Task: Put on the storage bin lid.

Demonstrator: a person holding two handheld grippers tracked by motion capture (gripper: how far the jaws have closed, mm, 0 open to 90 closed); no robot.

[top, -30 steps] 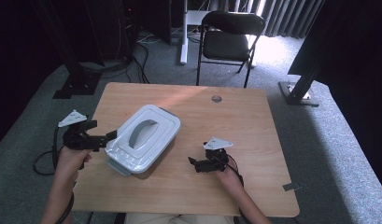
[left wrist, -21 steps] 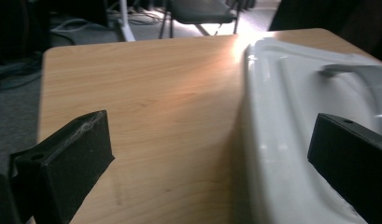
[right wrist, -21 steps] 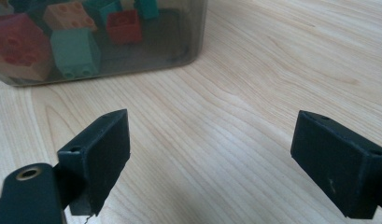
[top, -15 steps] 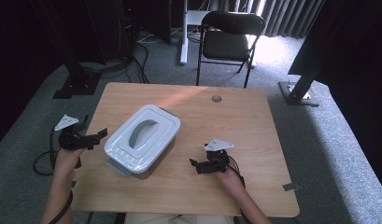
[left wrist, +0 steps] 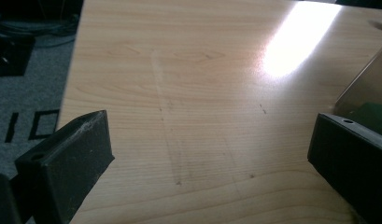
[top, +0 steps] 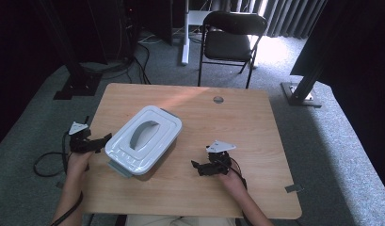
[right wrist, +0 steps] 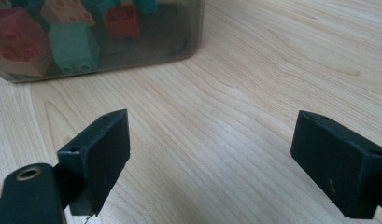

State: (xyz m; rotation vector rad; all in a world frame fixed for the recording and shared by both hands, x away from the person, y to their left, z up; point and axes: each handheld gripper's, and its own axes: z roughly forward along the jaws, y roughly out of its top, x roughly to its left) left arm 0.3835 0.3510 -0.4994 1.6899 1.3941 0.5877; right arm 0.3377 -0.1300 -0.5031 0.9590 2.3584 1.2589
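The translucent grey plastic storage box with a white lid point(top: 144, 140) sits on the left half of the light wooden table point(top: 237, 122), nearer the person's edge than the far one. Its long axis runs on a diagonal, from the near-left corner by the left hand toward the far-right, and the grey recessed handle point(top: 142, 133) in the lid follows the same line. A grey latch point(top: 120, 169) juts from the near short end.

The left gripper point(top: 101, 140) lies at the table's left edge, its jaws spread wide and pointing at the box's near-left end, just beside it. The left gripper view looks across bare wood with a bright patch of glare, and a corner of the box's wall point(left wrist: 366, 95) enters at the right edge.

The right gripper point(top: 196, 168) rests on the wood to the right of the box, apart from it, jaws also spread with nothing between them. The right gripper view looks through the box's smoky wall point(right wrist: 146, 42), where coloured toy building bricks point(right wrist: 74, 46) in teal, orange and red are piled inside; from above the lid hides them.
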